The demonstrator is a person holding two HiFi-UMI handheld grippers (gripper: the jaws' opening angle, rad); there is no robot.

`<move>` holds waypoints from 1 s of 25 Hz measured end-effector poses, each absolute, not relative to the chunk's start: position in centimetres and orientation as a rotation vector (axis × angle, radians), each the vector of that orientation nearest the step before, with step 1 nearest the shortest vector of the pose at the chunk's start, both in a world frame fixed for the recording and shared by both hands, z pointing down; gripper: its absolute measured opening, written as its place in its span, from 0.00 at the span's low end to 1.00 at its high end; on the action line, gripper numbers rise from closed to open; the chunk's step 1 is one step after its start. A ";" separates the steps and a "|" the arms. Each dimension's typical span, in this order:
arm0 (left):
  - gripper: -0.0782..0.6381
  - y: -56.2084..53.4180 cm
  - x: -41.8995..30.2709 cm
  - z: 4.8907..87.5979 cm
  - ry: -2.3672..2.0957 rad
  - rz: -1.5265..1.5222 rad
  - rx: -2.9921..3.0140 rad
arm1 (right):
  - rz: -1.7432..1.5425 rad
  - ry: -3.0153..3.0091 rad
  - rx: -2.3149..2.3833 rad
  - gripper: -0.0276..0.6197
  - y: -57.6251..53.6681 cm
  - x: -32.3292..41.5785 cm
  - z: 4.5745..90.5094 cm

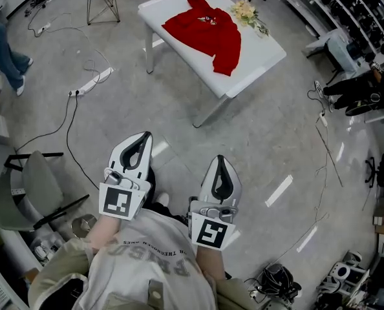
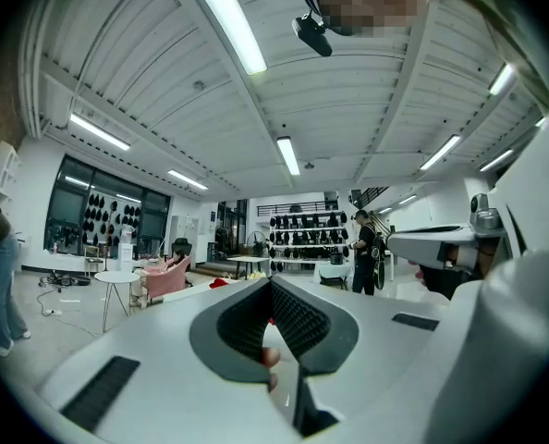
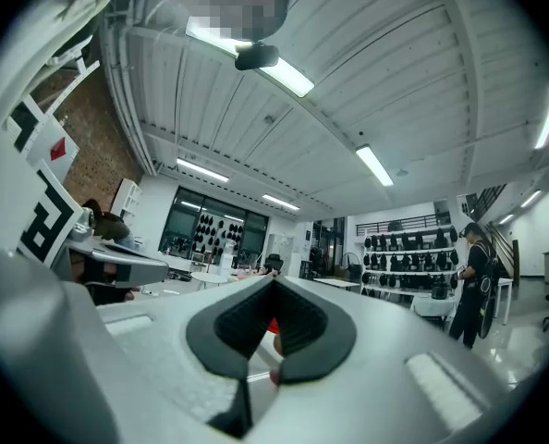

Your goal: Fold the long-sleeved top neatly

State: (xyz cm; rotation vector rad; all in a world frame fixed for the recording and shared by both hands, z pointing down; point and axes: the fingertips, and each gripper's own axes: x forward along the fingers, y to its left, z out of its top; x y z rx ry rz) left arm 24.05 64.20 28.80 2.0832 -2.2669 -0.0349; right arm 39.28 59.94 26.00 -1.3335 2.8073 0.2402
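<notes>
Long-sleeved top: red, the long-sleeved top [image 1: 207,28] lies spread on the white table [image 1: 260,55] far ahead, well apart from both grippers; one sleeve reaches toward the table's near edge.
Print on the top: a small pale motif sits on the chest, too small to read.
Flowers: a pale bunch of flowers [image 1: 246,11] lies just beside the top, toward the table's far corner.
Left gripper: the left gripper [image 1: 143,136] is held level with its jaws pressed together and nothing between them.
Right gripper: the right gripper [image 1: 219,159] is likewise closed on nothing, held level beside the left one.
Markers: each gripper carries a marker cube [image 1: 121,201] with black-and-white square patterns, which are codes and not words.
Wearer's shirt: the shirt [image 1: 147,257] bears grey lettering, seen upside down and partly covered by the arms; it cannot be read with confidence.
Shelves: the shelves [image 1: 347,8] hold rows of dark items, cut off by the frame edge; no labels can be made out.
Floor: a white power strip [image 1: 92,81] lies among trailing cables.
Bystanders: a person in black [image 1: 366,89] is partly cut off at the right.
</notes>
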 end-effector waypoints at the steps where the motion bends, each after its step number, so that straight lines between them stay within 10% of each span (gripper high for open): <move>1: 0.13 63.5 23.5 28.9 -2.263 -0.025 2.086 | 0.247 2.812 -1.324 0.04 59.3 38.9 26.2; 6: 0.13 58.9 20.3 28.9 -2.229 0.039 2.105 | 0.109 2.802 -1.264 0.05 54.8 36.4 26.6; 11: 0.32 53.5 16.7 28.8 -2.155 0.098 2.172 | 0.007 2.818 -1.179 0.45 49.9 32.7 27.0; 15: 0.51 49.2 12.9 28.8 -2.120 0.146 2.207 | 0.025 2.818 -1.196 0.57 46.2 29.4 27.2; 25: 0.55 41.4 4.2 29.3 -2.071 0.123 2.231 | 0.081 2.813 -1.312 0.57 38.0 21.6 27.4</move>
